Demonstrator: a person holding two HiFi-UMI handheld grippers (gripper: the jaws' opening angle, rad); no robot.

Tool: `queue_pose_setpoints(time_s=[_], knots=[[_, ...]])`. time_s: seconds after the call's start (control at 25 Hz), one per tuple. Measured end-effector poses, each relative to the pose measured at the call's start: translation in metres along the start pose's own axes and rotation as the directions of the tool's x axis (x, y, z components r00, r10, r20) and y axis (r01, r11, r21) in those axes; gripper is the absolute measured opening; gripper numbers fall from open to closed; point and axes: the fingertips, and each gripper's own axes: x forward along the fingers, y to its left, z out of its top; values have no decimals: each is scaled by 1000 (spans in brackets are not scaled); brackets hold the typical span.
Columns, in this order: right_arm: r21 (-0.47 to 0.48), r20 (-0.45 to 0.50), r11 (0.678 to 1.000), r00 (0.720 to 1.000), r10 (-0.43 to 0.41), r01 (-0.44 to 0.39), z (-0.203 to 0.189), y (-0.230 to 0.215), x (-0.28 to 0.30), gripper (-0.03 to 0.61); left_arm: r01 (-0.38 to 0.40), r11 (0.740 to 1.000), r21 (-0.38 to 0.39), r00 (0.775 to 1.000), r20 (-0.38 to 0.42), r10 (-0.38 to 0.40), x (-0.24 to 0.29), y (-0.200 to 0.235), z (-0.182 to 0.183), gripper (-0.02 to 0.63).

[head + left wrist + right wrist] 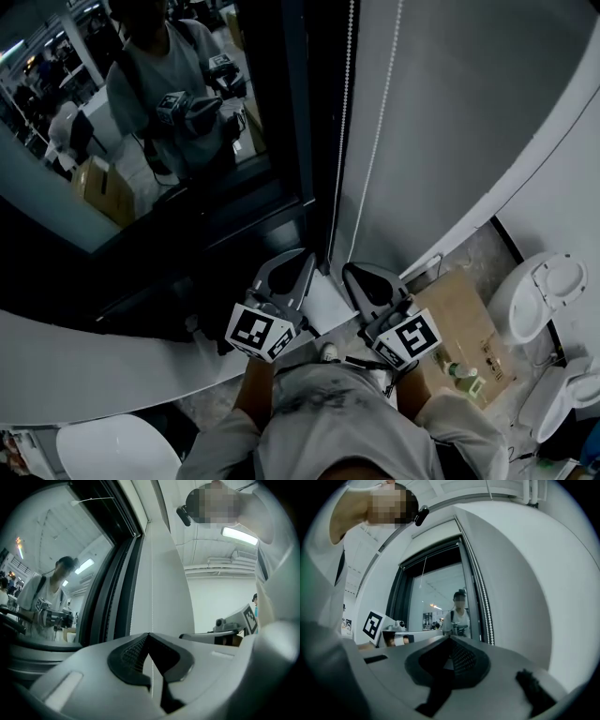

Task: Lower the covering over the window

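Observation:
The window [141,141] has a dark frame, and its glass mirrors a person holding grippers. Two white bead chains [349,94] hang along the frame's right side, against the pale wall. My left gripper [312,257] points at the frame's lower right corner with its jaws shut. In the left gripper view one thin bead chain [152,588] runs straight down into the closed tips [149,634] and shows again in the gap below them. My right gripper [352,273] sits just to the right, shut with nothing in it. Its chain [485,606] hangs right of the jaws [451,637].
A white curved sill [94,366] runs below the window. On the floor to the right lie a cardboard box [469,319] and white seats [544,291]. Another white seat [117,450] is at the bottom left.

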Motion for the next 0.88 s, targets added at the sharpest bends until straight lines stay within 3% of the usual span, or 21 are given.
queue_pose_setpoints(time_s=[0.56,0.88], knots=[[10,-13,1000,1000,-2,2,-4,-14,-5,17,-32,995,93,999,-14,34,67,25,10,54],[6,-19,998,998,-58,58,-5,-21,0,17,2,997,74,999,-36,1,88,35,0,77]])
